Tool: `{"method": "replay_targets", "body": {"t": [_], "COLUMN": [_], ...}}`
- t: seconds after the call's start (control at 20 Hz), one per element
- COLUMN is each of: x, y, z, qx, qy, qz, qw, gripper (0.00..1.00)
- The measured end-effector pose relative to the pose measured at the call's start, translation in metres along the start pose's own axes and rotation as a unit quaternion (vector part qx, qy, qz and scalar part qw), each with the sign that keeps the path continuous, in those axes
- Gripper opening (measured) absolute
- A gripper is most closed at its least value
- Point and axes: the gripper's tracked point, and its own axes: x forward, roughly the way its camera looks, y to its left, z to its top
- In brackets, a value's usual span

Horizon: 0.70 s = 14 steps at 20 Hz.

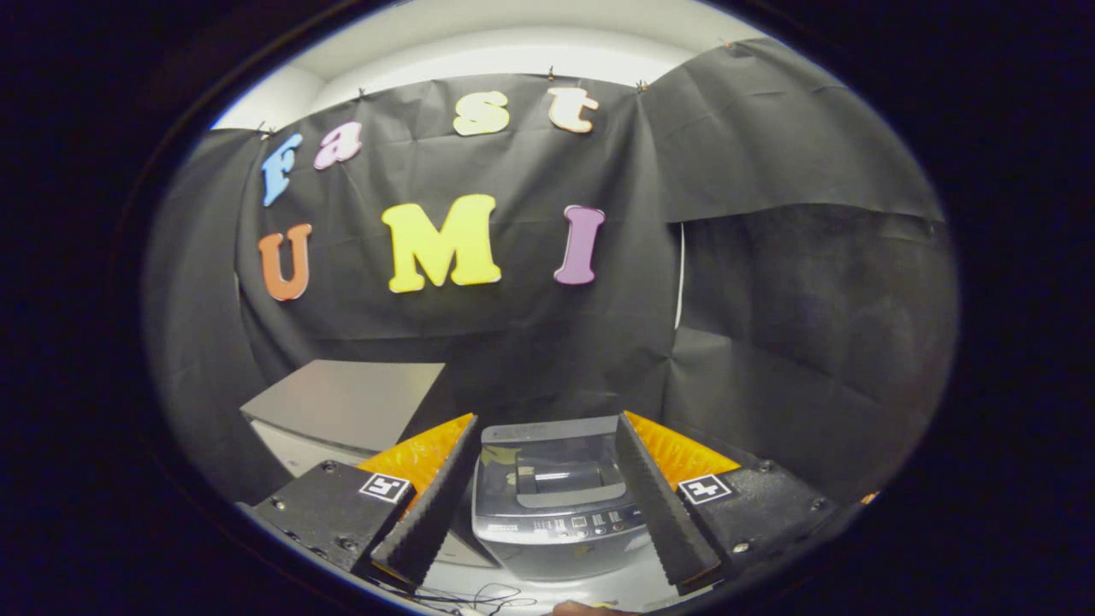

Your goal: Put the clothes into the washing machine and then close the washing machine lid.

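Observation:
A small grey top-loading washing machine [556, 505] stands just ahead of my gripper [547, 432], framed between the two fingers. Its dark lid lies flat and closed, with a control strip along the near edge. The fingers stand apart with nothing held between them, so the gripper is open. The machine's lower body sits behind the fingers' bases.
A grey box-like cabinet [346, 406] stands to the left of the machine, behind the left finger. Thin cables [479, 596] lie on the pale surface in front of the machine. A bit of a hand [586, 608] shows at the near edge. Black cloth walls close the booth behind.

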Motion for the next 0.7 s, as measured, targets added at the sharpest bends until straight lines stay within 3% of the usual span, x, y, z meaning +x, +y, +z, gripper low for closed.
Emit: {"method": "replay_targets", "body": {"t": [0.2,0.45,0.7], "x": [-0.078,-0.168,-0.234], "y": [-0.028,-0.058,-0.075], "z": [-0.004,-0.010,-0.004], "qx": [-0.007,-0.016,0.016], "qy": [-0.020,-0.044,-0.069], "qz": [0.047,0.073,0.083], "qw": [0.999,0.996,0.994], "gripper": [0.99,1.00,1.00]}}
